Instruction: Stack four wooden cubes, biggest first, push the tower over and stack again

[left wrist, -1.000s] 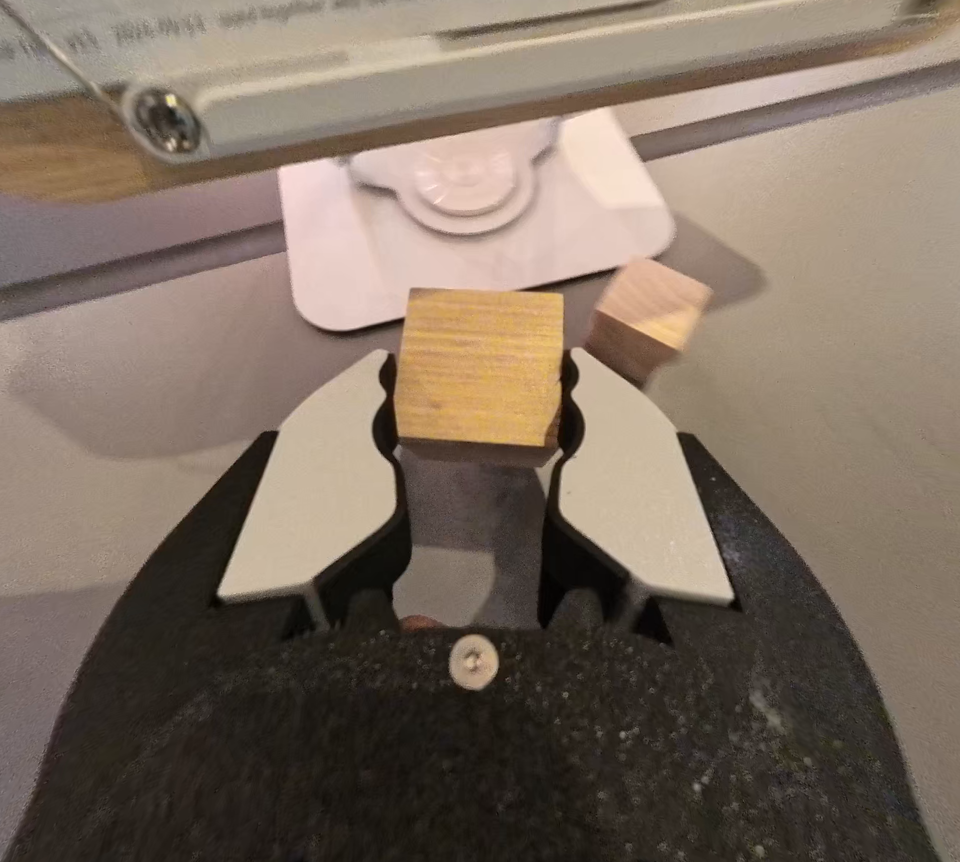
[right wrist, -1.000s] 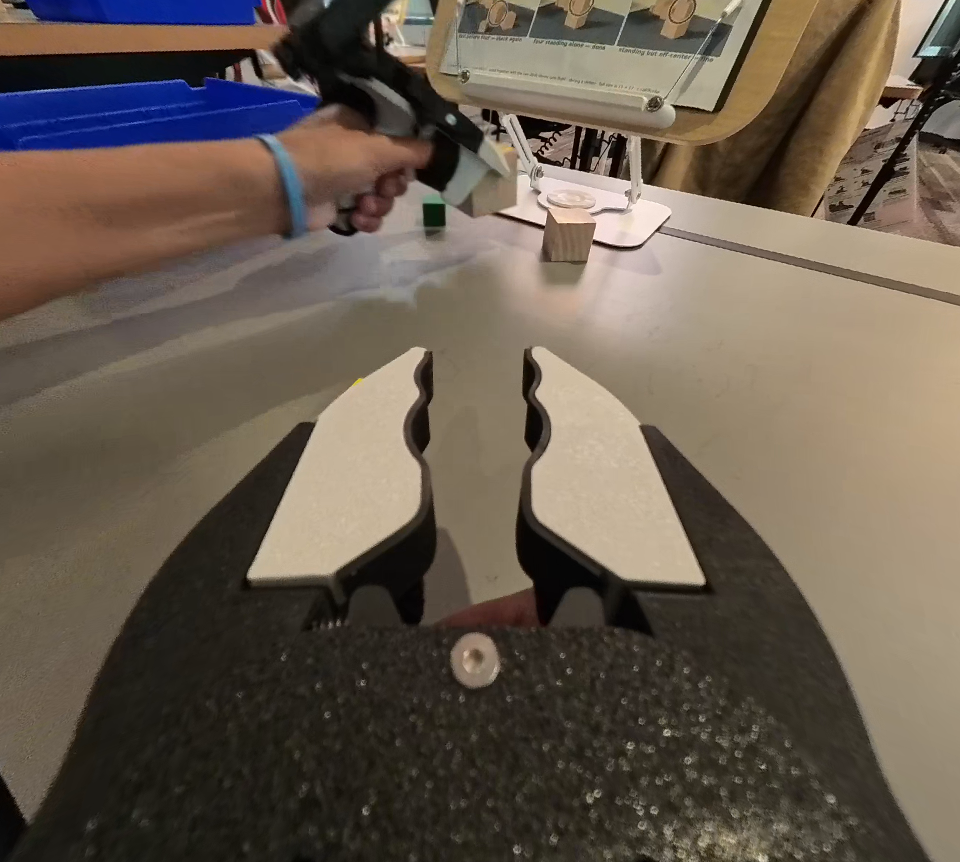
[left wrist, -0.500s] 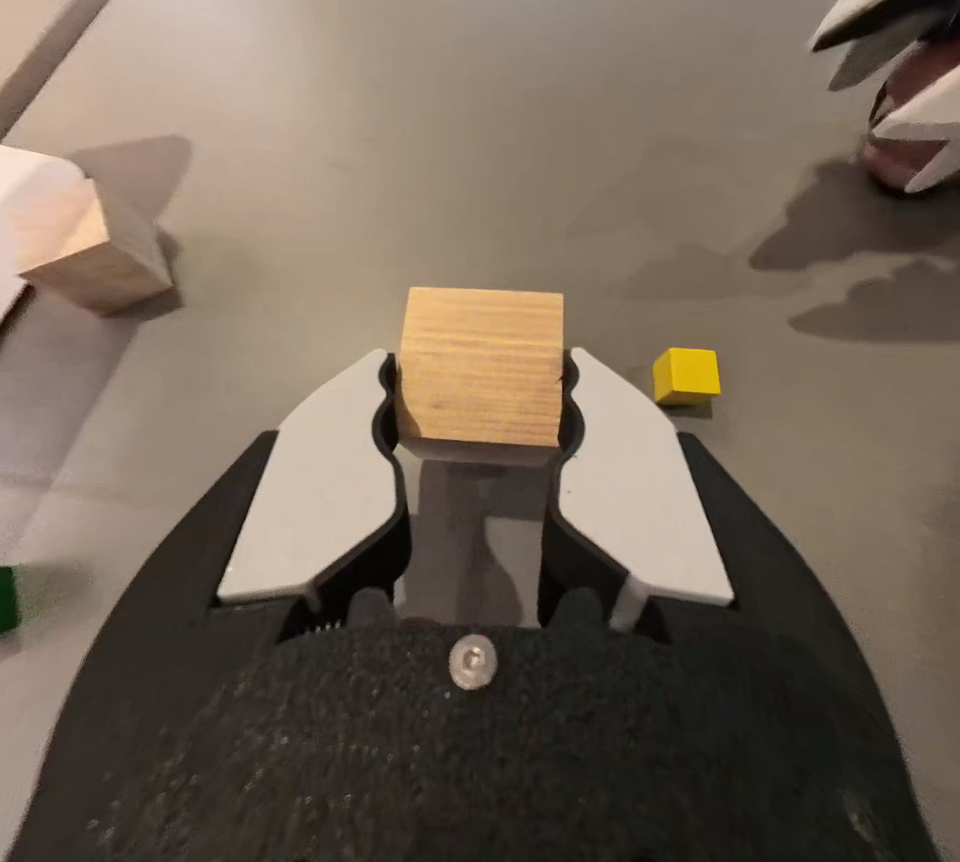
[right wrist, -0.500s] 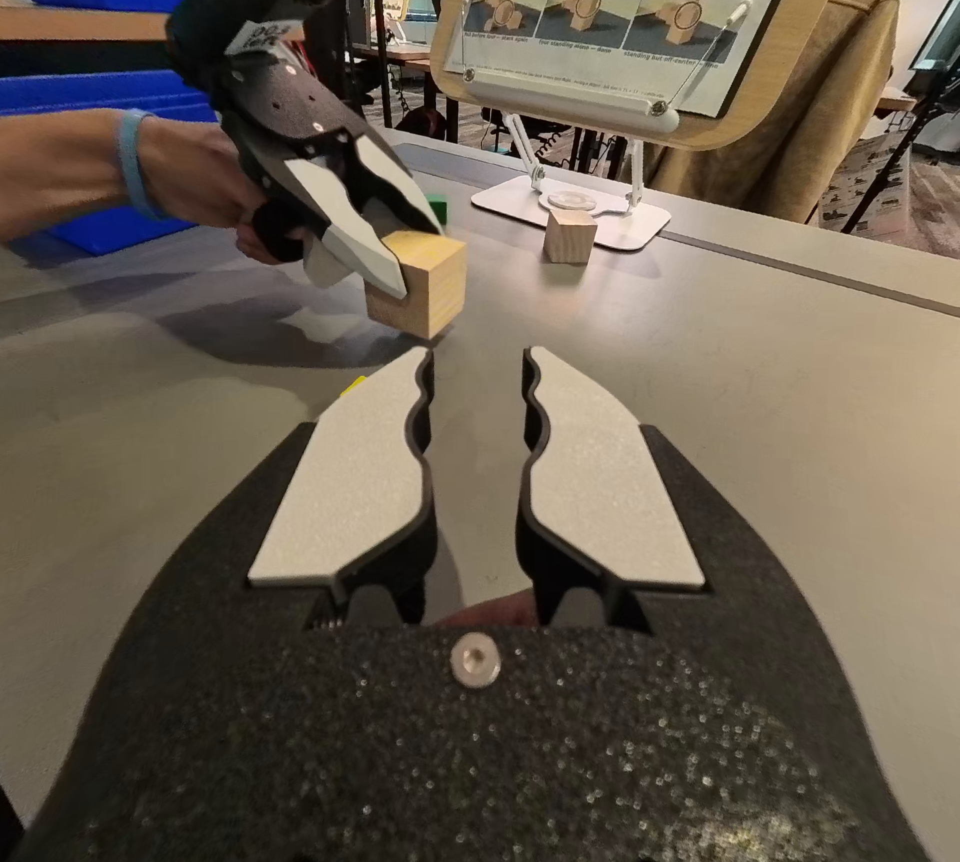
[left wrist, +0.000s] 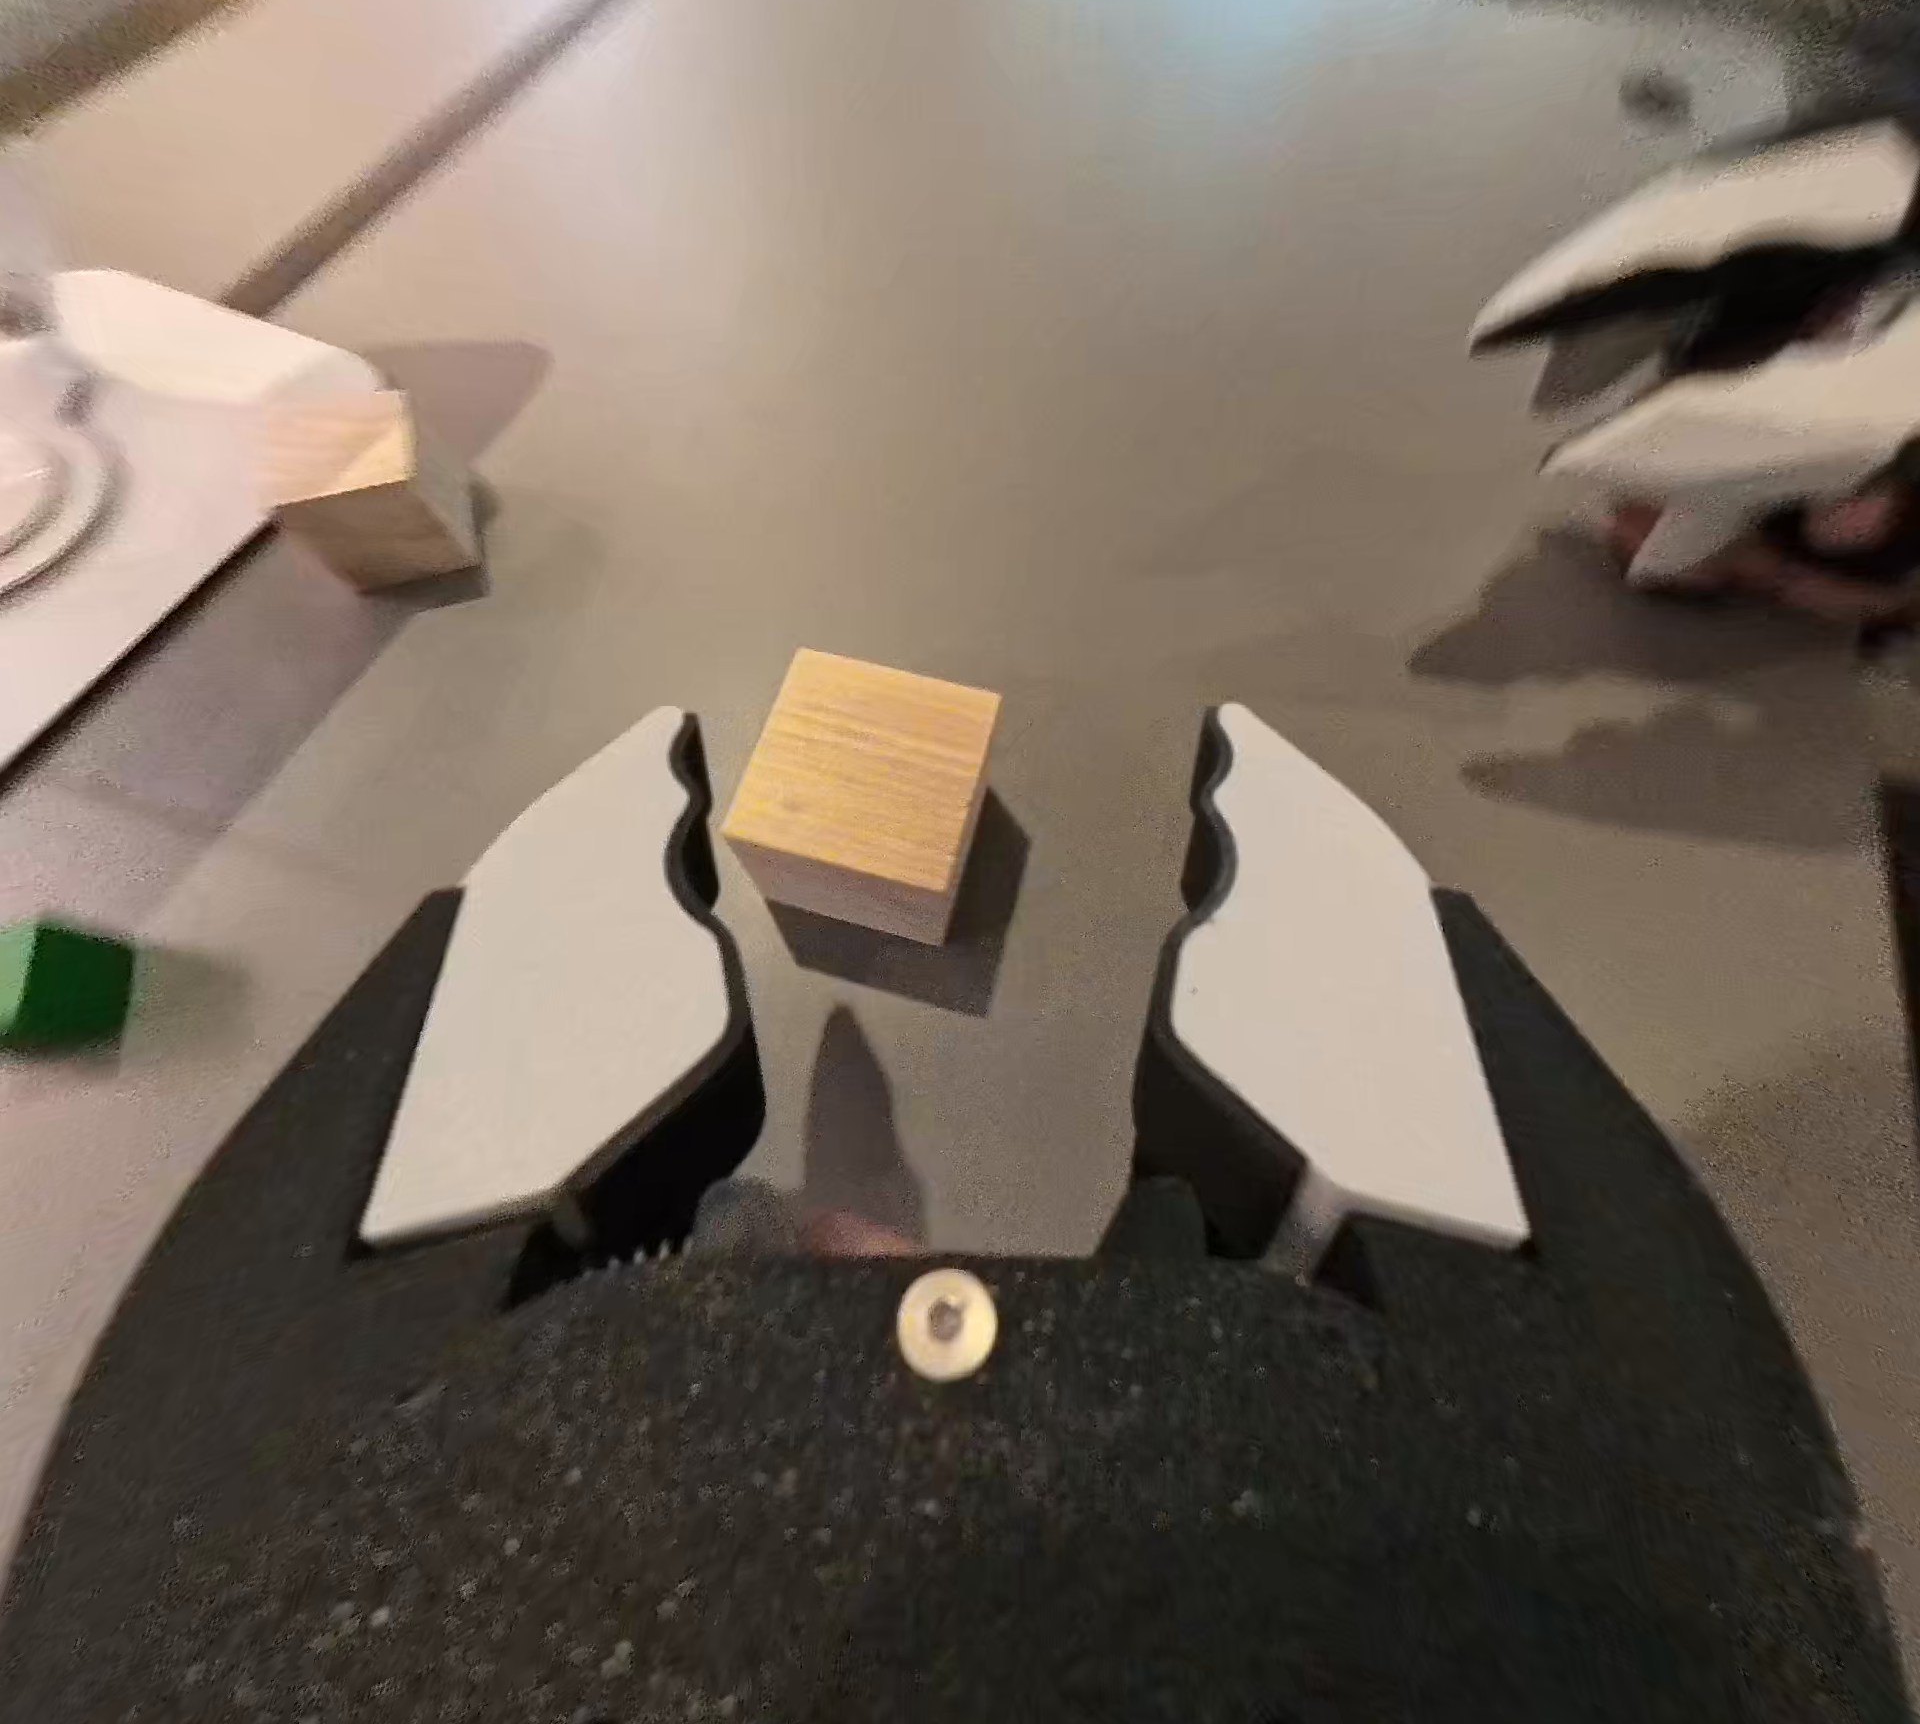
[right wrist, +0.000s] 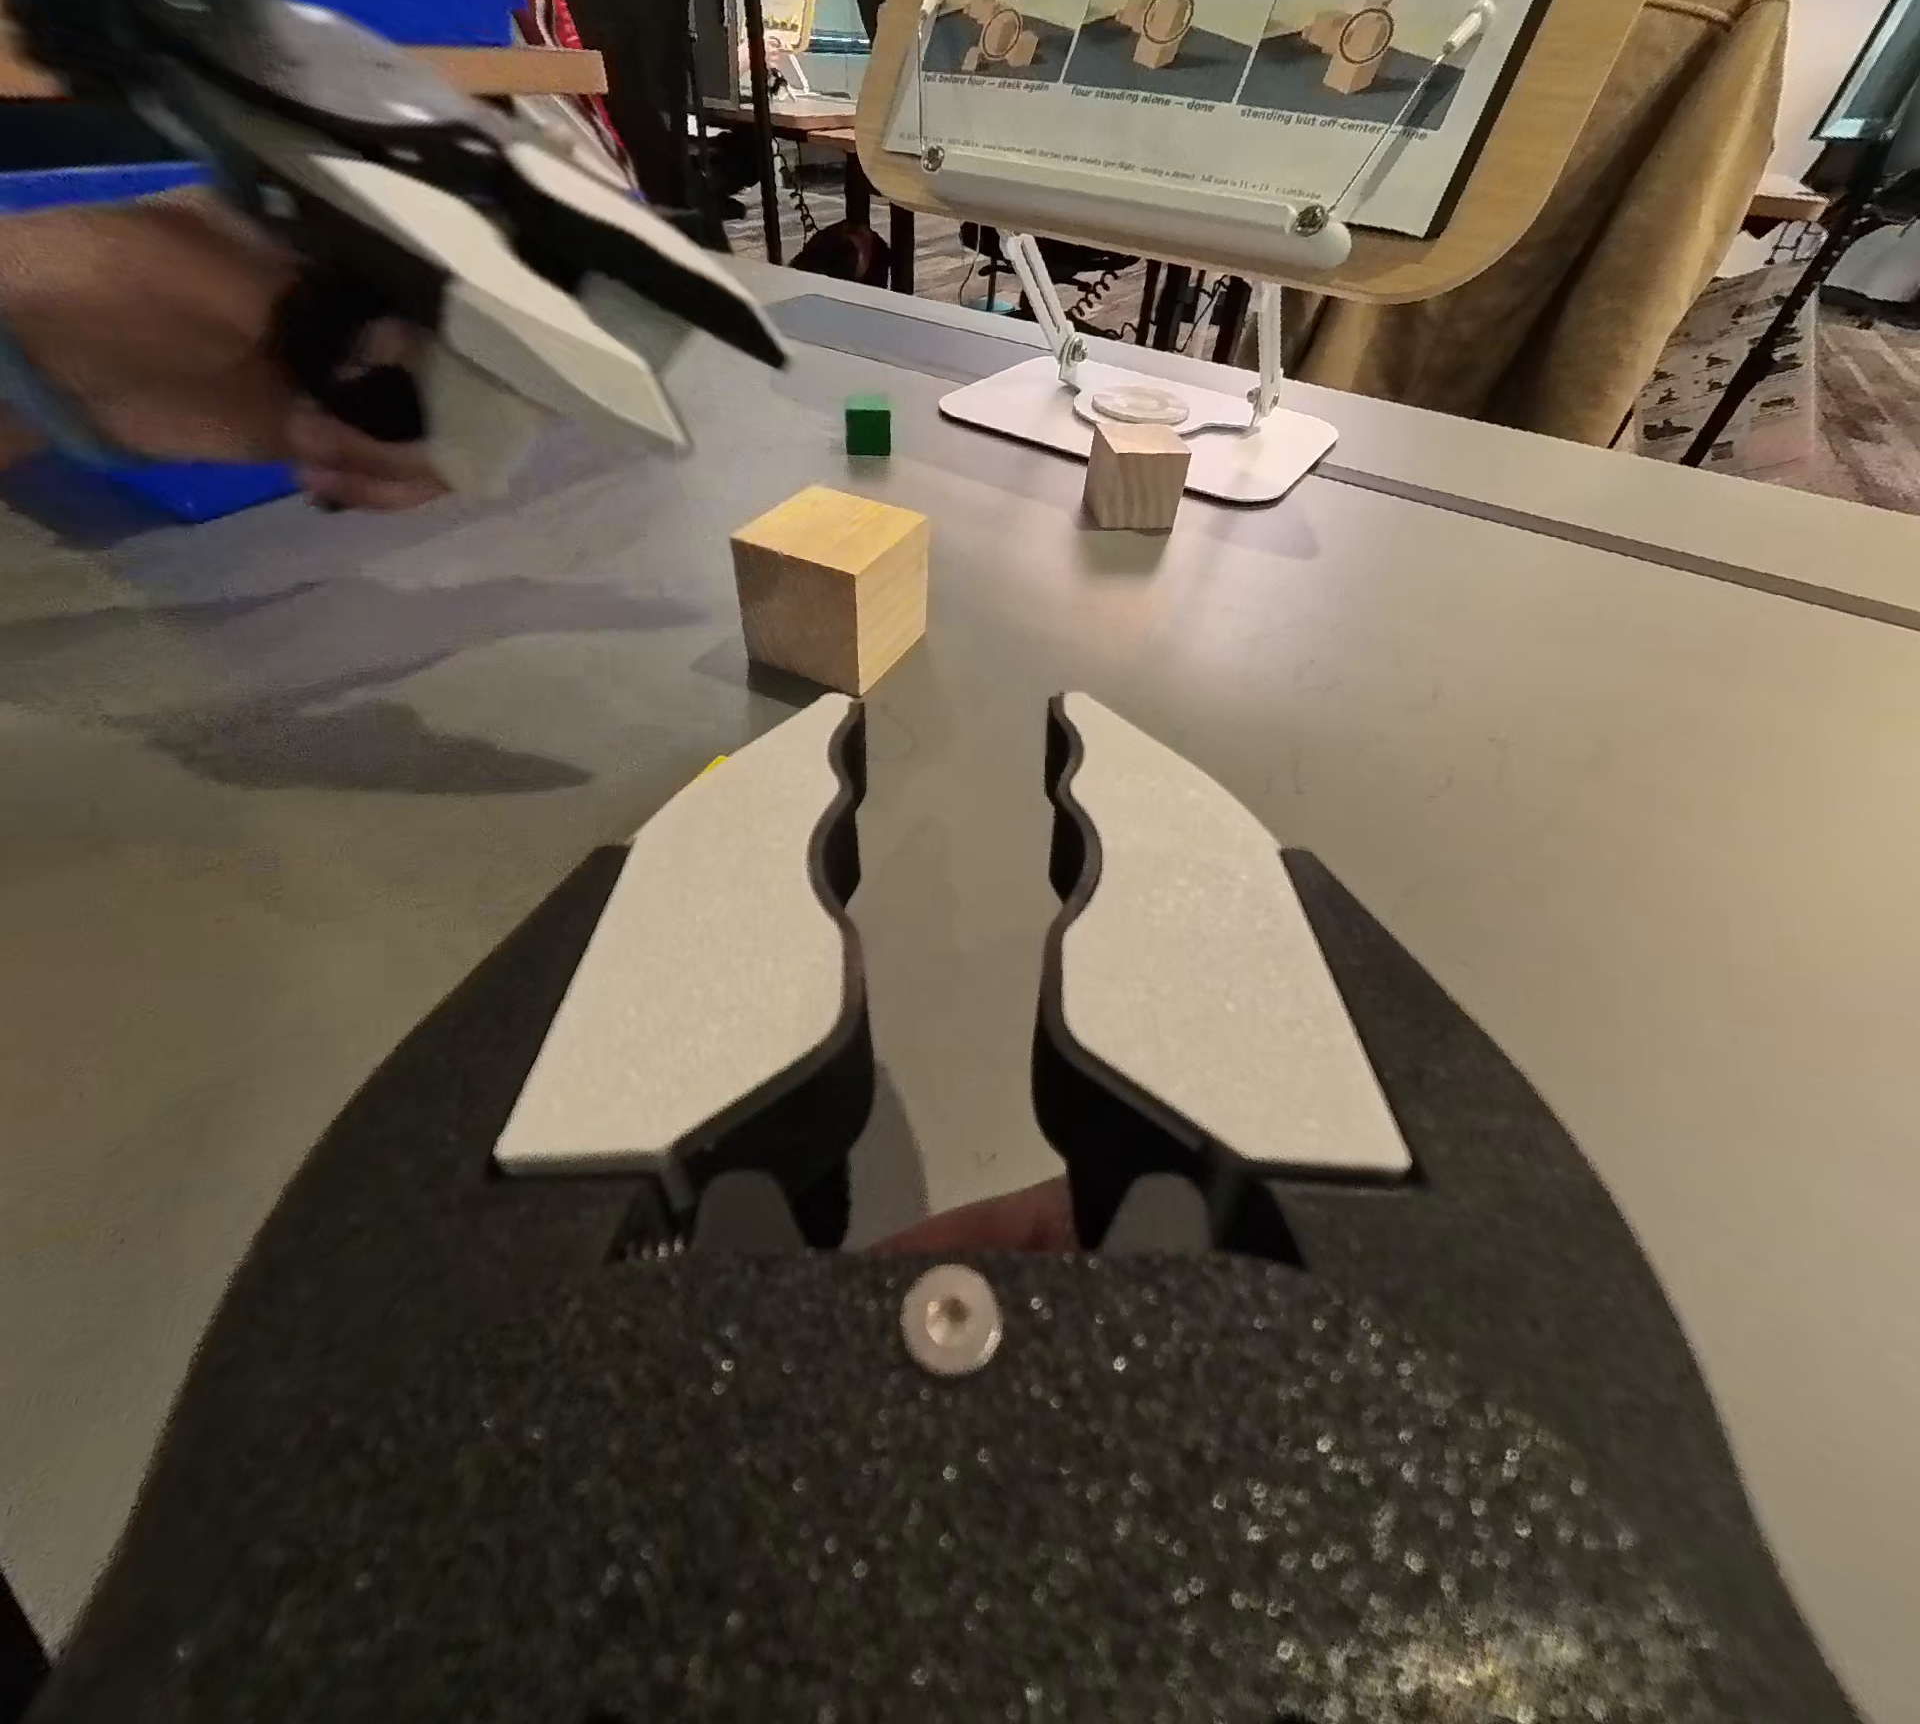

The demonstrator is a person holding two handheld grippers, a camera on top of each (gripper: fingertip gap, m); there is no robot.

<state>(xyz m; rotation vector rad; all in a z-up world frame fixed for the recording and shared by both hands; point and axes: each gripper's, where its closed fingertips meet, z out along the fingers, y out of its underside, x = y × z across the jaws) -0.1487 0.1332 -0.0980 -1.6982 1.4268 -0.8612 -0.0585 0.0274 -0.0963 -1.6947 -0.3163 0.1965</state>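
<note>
Left wrist view: the left gripper (left wrist: 951,801), clamped on the large wooden cube (left wrist: 864,793) half a second ago, is now seen spread wide and lifted clear, the cube left standing on the grey tabletop (left wrist: 935,324), with the smaller wooden cube (left wrist: 364,479) by the white stand base (left wrist: 94,552) and a green cube (left wrist: 62,983) at left. Right wrist view: the right gripper (right wrist: 951,755) is unchanged, fingers slightly apart and empty, low over the tabletop just short of the large cube.
</note>
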